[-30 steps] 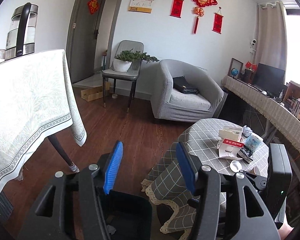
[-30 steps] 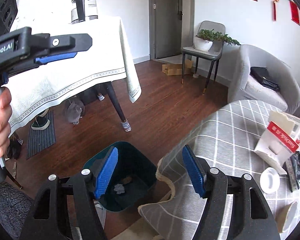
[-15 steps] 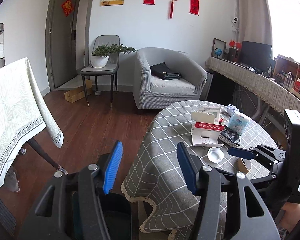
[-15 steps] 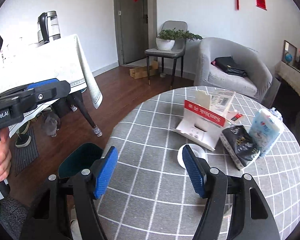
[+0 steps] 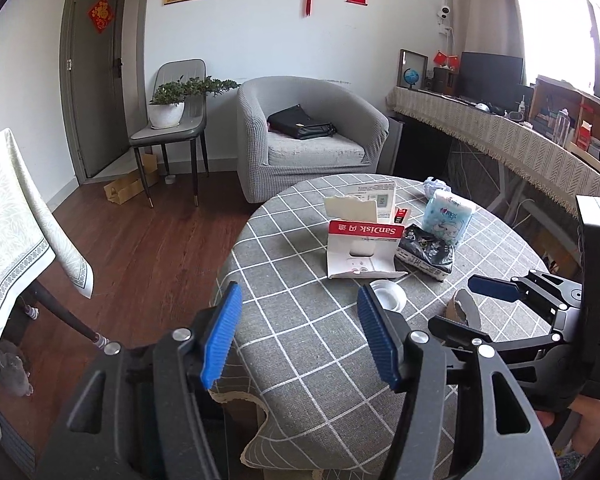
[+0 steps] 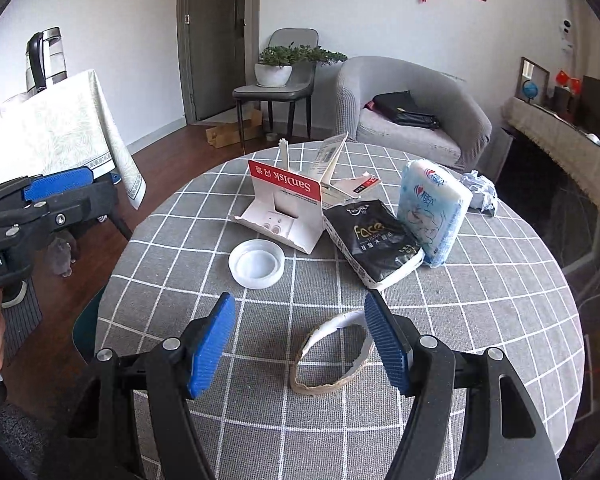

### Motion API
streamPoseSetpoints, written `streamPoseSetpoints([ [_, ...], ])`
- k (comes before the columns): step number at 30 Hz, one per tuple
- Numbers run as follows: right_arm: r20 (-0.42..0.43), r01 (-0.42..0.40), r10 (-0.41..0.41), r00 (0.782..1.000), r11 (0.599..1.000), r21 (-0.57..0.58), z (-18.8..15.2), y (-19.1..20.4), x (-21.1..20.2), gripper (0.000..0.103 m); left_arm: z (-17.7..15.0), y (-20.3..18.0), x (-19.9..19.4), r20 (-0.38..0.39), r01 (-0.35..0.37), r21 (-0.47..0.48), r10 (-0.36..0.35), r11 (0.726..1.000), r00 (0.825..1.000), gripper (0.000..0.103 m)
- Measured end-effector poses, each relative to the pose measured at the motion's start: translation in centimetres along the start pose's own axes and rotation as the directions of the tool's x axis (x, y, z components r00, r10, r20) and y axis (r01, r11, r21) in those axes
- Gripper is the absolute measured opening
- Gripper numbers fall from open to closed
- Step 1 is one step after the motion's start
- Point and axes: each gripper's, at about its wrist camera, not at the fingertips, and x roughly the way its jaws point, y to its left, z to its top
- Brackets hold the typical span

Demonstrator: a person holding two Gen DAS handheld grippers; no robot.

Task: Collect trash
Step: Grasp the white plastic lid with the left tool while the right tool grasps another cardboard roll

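Note:
On the round grey checked table (image 6: 480, 320) lie a cardboard tape ring (image 6: 332, 354), a white plastic lid (image 6: 256, 264), a torn red-and-white SanDisk box (image 6: 284, 208), a black tissue pack (image 6: 376, 236), a blue tissue pack (image 6: 432, 212) and a crumpled paper ball (image 6: 480, 192). My right gripper (image 6: 300, 344) is open and empty, just above the tape ring. My left gripper (image 5: 296, 340) is open and empty over the table's near left edge; the lid (image 5: 388, 294) and box (image 5: 360, 248) lie beyond it. A dark teal bin edge (image 6: 86, 324) shows below the table at left.
A white-clothed table (image 5: 16, 232) stands left, with a grey cat (image 6: 62, 256) under it. A grey armchair (image 5: 308, 144) with a black bag, a chair with a potted plant (image 5: 168, 108) and a long side desk (image 5: 520, 140) lie behind. Wooden floor lies between the tables.
Both grippers rose from over the bin and floor and swung right over the round table. The right one came down near the tape ring. Both stayed open.

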Motion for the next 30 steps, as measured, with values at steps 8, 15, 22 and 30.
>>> streamPoseSetpoints([
  [8, -0.057, 0.005, -0.002, 0.998, 0.999, 0.043, -0.6, -1.1, 1.0, 0.068, -0.3, -2.2, 1.9, -0.038, 0.026, 0.03, -0.024, 0.999, 0.999, 0.066],
  [15, -0.084, -0.008, 0.014, 0.996, 0.998, 0.07, -0.6, -2.4, 1.4, 0.041, -0.6, -4.0, 3.5, -0.09, 0.079, 0.04, -0.075, 0.996, 0.993, 0.066],
  [22, -0.078, -0.045, 0.056, 0.995, 0.99, 0.133, -1.0, -4.8, 0.9, 0.026, -1.2, -5.9, 5.3, -0.141, 0.095, 0.065, -0.085, 0.993, 0.986, 0.066],
  [30, -0.049, -0.075, 0.083, 0.995, 0.984, 0.162, -1.7, -7.0, -0.3, 0.024, -1.4, -7.1, 7.2, -0.18, 0.061, 0.07, -0.048, 0.996, 0.982, 0.065],
])
